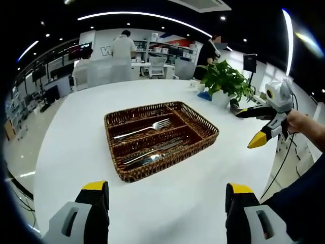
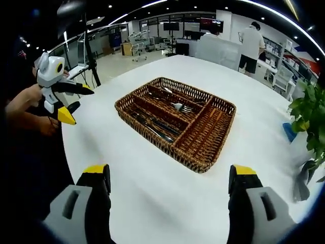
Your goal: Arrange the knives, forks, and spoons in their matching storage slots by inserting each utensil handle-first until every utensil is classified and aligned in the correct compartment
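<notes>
I am holding both tongs over a broad white round-edged tabletop (image 1: 76, 147), glossy and bare apart from a few items. Near its middle is sitting a brown woven wicker cutlery tray (image 1: 200, 121) with long slots and one crosswise end compartment; a silver fork (image 1: 144, 129) is lying alone in one long slot, tines toward the end compartment, and a cluster of silver utensils (image 1: 152, 152) that I cannot sort apart is lying in the neighbouring slot nearer my left hand. The end compartment is holding nothing that I can make out. My left yellow-tipped black-and-grey gripper (image 1: 167, 195) is hovering released, jaws spread wide above the table edge, touching nothing; my right yellow-tipped black-and-grey gripper (image 2: 170, 175) is likewise spread apart and carrying nothing, and it is showing in the left gripper view off the table's side, held in my hand (image 1: 299, 121). A green leafy potted plant (image 1: 226, 79) is standing near the far rim, a small blue object (image 1: 204, 95) beside it. Around us an open office is stretching out: white desks, chairs, dark monitors, shelving, curved ceiling light strips, two people standing at the back. On a white wall panel (image 1: 104, 51) a large letter, seemingly a W, is showing; the rest is unreadable.
</notes>
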Demonstrator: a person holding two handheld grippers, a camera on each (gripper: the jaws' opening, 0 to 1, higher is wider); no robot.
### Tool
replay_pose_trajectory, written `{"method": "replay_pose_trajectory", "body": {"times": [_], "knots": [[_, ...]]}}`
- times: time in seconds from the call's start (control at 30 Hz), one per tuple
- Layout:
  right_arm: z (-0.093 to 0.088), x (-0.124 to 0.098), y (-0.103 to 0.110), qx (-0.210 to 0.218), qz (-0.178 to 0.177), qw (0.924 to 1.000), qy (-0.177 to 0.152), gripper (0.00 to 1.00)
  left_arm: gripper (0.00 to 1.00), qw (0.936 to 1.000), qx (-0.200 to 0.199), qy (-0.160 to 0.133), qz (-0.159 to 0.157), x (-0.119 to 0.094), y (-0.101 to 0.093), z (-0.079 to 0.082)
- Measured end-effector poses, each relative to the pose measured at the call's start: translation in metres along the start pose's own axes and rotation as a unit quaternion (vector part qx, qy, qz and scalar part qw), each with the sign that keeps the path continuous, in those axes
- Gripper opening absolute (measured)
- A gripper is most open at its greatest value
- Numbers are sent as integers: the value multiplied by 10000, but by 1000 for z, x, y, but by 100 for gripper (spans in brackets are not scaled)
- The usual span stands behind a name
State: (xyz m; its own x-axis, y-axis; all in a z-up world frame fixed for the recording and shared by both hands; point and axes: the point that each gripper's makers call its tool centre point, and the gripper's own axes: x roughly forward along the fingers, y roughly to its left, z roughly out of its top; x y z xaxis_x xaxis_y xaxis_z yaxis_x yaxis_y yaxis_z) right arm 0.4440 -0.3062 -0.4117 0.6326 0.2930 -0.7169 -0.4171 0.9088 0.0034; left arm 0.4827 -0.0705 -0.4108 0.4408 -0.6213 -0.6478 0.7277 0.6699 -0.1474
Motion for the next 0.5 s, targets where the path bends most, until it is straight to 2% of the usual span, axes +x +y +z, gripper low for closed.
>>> {"method": "replay_pose_trajectory", "body": {"times": [0.5], "knots": [[2, -3, -2, -96, -78, 9999, 7, 100, 100, 10000, 91, 21, 8, -1, 0, -1]]}}
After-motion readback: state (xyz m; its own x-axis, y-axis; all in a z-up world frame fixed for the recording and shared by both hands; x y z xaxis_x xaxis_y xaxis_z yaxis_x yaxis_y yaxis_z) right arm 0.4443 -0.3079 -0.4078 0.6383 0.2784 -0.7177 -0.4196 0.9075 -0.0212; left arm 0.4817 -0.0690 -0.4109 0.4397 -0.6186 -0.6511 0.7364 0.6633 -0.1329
